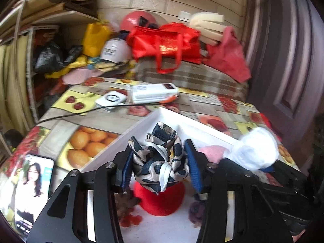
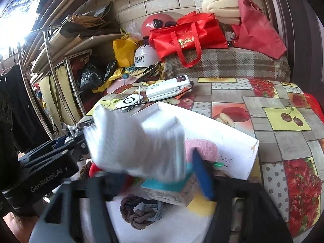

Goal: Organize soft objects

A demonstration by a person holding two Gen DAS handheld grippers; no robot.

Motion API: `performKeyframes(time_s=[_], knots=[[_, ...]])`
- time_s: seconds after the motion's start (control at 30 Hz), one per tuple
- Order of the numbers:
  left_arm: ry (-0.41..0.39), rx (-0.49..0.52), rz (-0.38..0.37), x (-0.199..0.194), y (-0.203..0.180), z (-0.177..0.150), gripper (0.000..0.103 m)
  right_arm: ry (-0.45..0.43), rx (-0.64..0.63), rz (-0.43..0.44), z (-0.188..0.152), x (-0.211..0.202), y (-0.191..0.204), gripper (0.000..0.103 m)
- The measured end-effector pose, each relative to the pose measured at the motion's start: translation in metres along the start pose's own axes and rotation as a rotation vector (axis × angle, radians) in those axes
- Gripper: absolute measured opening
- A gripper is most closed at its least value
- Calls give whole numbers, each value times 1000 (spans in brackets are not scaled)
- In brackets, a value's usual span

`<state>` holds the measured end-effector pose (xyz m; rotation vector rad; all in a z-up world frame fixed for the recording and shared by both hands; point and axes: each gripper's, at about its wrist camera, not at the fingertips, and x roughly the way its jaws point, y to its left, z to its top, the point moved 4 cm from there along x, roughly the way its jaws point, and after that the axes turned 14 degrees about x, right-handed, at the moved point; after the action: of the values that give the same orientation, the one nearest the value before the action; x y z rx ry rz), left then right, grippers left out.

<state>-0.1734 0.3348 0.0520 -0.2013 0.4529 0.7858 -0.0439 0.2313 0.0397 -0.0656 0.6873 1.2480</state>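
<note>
My left gripper [image 1: 160, 162] is shut on a patterned navy-and-cream silk scrunchie [image 1: 160, 158], held above the white divided tray [image 1: 141, 121]. Below it in the tray lie a red soft piece [image 1: 162, 200], a pink fluffy item [image 1: 212, 151] and a dark braided band [image 1: 195, 208]. My right gripper [image 2: 158, 162] is shut on a wad of white tissue [image 2: 137, 141], over a small tissue box [image 2: 170, 192]. In the right wrist view the braided brown-and-blue band [image 2: 139, 210] and the pink fluffy item [image 2: 202, 147] lie in the tray [image 2: 232, 141]. The left gripper's body [image 2: 44, 168] shows at left.
On the fruit-print tablecloth [image 1: 85, 139] lie a phone [image 1: 32, 186] at front left, a white power bank [image 1: 154, 93], a round white charger [image 1: 111, 99] and a black cable [image 1: 81, 111]. Behind stand red bags [image 1: 166, 42], helmets, foam and cluttered shelves. A door [image 1: 293, 60] is at right.
</note>
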Motion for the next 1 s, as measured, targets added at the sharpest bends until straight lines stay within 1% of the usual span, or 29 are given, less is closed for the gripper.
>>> performKeyframes(time_s=[0.03,0.07,0.1,0.17,0.37,0.43,0.5,0.6,0.63,0.67,0.73,0.77,0.8,0.83,0.87,0.93,1.0], knots=[[-4,-6,12,-1,2,0,70,-14,11,-9,1,-2,-3,80],[-8,-17,20,-2,5,0,84,-23,25,-7,1,-4,-7,84],[-15,-33,27,-3,9,0,94,-30,47,4,2,-7,-12,85],[-38,-52,24,-7,13,0,103,-38,63,1,3,-10,-15,85],[-106,9,42,-19,1,6,103,-53,81,6,0,-21,-19,85],[-124,28,47,-22,-3,8,103,-64,92,19,-1,-26,-20,85],[-139,42,46,-25,-6,10,103,-96,96,29,-1,-36,-21,86],[-162,45,33,-29,-9,11,103,-195,70,25,1,-60,-19,86],[-171,45,27,-30,-10,12,103,-254,56,19,3,-73,-19,86],[-177,45,21,-31,-11,13,103,-288,48,18,3,-81,-19,86],[-188,43,2,-33,-14,14,103,-394,35,-6,6,-106,-22,86],[-191,46,-7,-34,-15,15,103,-441,38,-39,7,-116,-24,86],[-193,50,-9,-35,-17,15,103,-474,40,-100,9,-125,-28,86],[-195,58,-10,-36,-19,16,103,-486,35,-155,10,-130,-32,86],[-196,66,-12,-37,-22,17,103,-488,31,-181,11,-134,-36,86],[-196,97,-10,-39,-29,19,103,-488,42,-189,12,-140,-44,86],[-196,137,3,-43,-36,20,103,-500,84,-178,11,-153,-59,86]])
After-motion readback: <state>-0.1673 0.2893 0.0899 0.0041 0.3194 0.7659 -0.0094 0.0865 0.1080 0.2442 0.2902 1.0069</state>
